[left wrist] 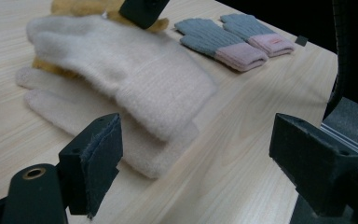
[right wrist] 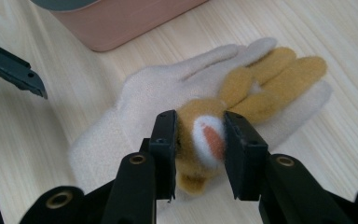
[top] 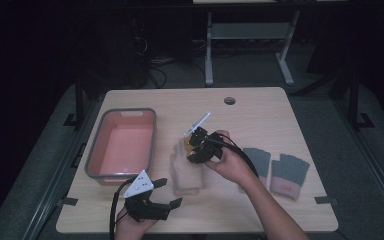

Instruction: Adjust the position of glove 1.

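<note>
Nothing readable here, honestly. The closest thing to a label is a tiny red mark on the pink cuff of the grey glove (top: pixel 289 175) over at about 4 o'clock on the table (top: pixel 260 115); it's also there in the left gripper view (left wrist: pixel 257 32), but it's too small and blurry to make out any letters. The white patch with an orange blob on the mustard glove (right wrist: pixel 242 98) is just a pattern, not text. The pink bin (top: pixel 121 176) at 9 o'clock has no writing that I can see.
</note>
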